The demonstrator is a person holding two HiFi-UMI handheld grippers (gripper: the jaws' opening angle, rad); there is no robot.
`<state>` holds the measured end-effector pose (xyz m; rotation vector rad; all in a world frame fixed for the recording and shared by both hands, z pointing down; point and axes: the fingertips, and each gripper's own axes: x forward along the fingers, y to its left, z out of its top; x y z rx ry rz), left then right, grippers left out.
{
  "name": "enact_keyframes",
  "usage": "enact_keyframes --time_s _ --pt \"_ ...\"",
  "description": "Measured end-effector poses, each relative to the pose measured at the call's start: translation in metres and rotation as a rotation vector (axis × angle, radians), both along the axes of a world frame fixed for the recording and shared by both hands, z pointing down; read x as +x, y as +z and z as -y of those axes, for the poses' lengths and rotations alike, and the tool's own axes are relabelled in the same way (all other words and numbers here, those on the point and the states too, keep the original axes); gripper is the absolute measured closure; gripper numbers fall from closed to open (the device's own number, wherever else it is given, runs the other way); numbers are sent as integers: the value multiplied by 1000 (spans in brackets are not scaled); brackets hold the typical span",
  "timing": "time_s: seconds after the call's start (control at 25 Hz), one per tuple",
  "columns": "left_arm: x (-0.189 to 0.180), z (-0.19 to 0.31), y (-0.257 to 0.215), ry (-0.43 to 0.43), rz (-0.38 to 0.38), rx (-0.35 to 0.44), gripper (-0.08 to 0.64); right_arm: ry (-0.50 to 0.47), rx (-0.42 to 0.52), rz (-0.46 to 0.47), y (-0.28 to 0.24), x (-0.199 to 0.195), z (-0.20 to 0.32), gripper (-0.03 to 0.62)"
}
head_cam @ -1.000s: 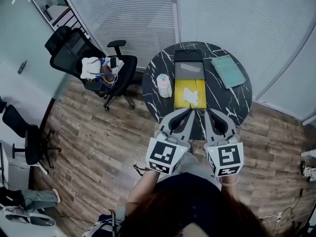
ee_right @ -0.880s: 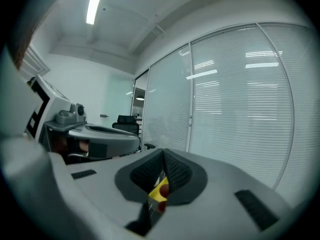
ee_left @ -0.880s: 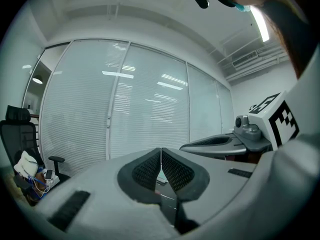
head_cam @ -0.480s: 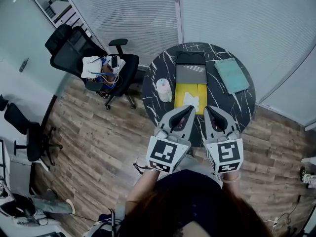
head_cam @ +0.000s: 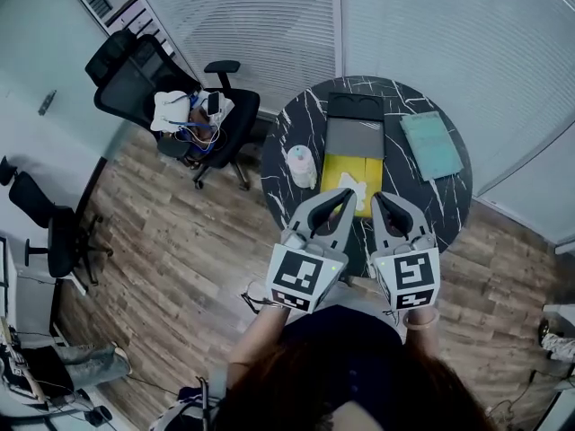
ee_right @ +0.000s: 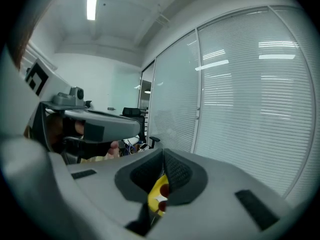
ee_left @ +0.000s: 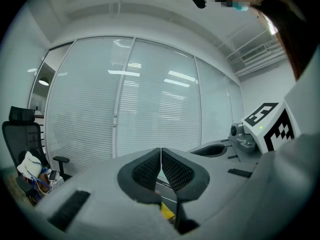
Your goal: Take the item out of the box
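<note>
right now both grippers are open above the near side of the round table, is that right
Not open. Both are shut: the left gripper has its jaws pressed together in the left gripper view, and the right gripper shows the same in the right gripper view. They do sit above the near side of the round table.

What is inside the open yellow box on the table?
A white item lies on the lining of the yellow box. What is under it is hidden; the left hand-held gripper and right hand-held gripper cover the box's near end.
</note>
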<state>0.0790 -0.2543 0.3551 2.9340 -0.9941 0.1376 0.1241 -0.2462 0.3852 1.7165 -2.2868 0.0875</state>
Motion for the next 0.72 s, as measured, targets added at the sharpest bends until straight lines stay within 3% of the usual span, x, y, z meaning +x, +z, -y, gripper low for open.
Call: enact_keyframes --time_s 0.72 --pt "-1 48 13 -82 16 -26 534 -121 -101 -63 42 2 56 566"
